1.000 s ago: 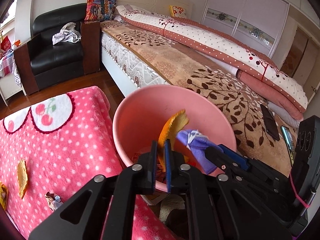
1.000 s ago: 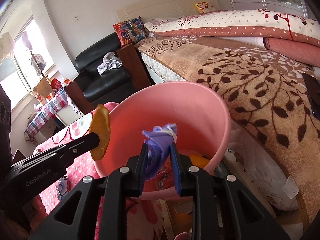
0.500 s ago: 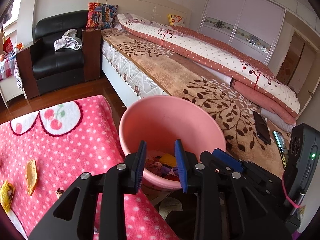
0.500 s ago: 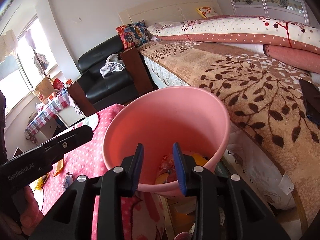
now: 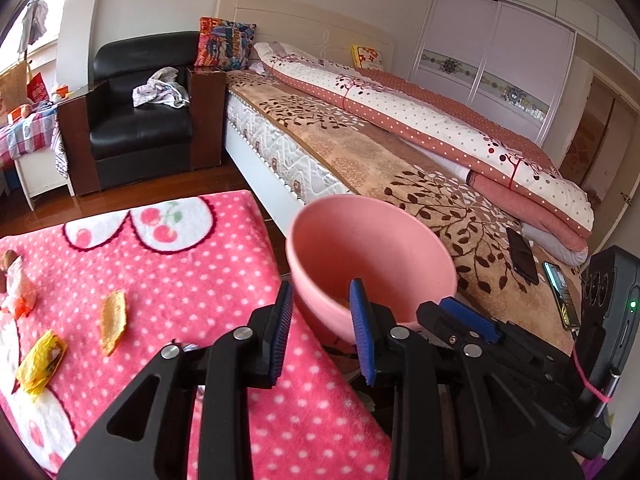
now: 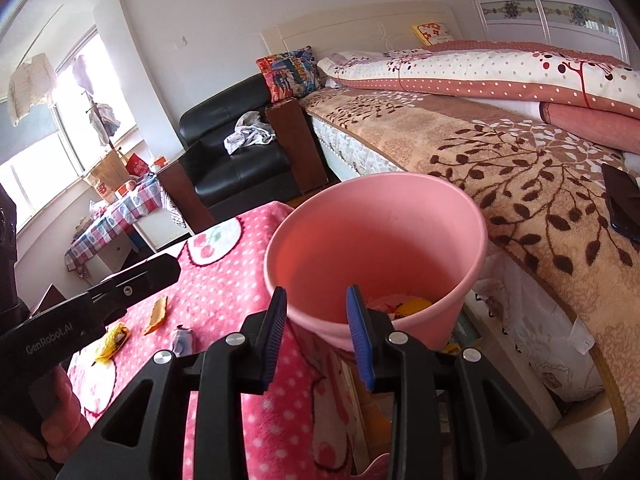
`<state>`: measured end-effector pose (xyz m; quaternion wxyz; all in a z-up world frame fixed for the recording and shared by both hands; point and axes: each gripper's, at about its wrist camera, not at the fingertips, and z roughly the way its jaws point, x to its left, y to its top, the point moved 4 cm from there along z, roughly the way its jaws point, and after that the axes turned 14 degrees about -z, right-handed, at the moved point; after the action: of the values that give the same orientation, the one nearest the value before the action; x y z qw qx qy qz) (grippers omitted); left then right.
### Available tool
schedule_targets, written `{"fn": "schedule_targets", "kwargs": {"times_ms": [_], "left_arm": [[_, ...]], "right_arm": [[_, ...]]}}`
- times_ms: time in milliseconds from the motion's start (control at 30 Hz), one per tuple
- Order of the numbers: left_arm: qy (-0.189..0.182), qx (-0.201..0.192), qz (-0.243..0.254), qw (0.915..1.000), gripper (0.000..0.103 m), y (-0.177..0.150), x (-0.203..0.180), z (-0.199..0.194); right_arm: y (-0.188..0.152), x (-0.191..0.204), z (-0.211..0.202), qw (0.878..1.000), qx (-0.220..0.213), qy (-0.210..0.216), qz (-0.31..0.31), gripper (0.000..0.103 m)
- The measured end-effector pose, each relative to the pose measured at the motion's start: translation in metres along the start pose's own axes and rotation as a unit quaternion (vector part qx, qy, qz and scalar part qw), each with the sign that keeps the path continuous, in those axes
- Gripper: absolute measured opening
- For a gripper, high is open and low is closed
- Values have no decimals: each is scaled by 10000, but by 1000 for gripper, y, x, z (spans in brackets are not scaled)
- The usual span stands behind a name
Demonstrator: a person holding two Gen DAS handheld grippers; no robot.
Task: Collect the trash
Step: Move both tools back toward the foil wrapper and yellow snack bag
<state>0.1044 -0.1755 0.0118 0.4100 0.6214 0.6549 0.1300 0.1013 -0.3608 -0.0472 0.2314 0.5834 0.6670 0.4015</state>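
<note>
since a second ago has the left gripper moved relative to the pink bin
Yes. The left gripper has pulled back from over the pink bin, jaws now open and empty.

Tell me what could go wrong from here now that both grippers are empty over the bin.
1. The pink bin stands off the edge of the pink blanket; a low swing back toward the scraps could knock it.
2. The orange peel and yellow wrapper lie flat on fuzzy fabric, so pads may snag the pile.
3. The left gripper and right gripper sit close together, both open; they could collide.

Bright daylight pours from the overexposed window [image 6: 36, 128]; fisheye bending and dark corners frame both views.
</note>
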Motion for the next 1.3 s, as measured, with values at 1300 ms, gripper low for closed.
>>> {"fn": "schedule_targets", "kwargs": {"times_ms": [1300], "left_arm": [[2133,-213,-916,9724,29,-18,253,-76]], "right_arm": [[-26,144,62,9852,809,1045,-1091,36]]}}
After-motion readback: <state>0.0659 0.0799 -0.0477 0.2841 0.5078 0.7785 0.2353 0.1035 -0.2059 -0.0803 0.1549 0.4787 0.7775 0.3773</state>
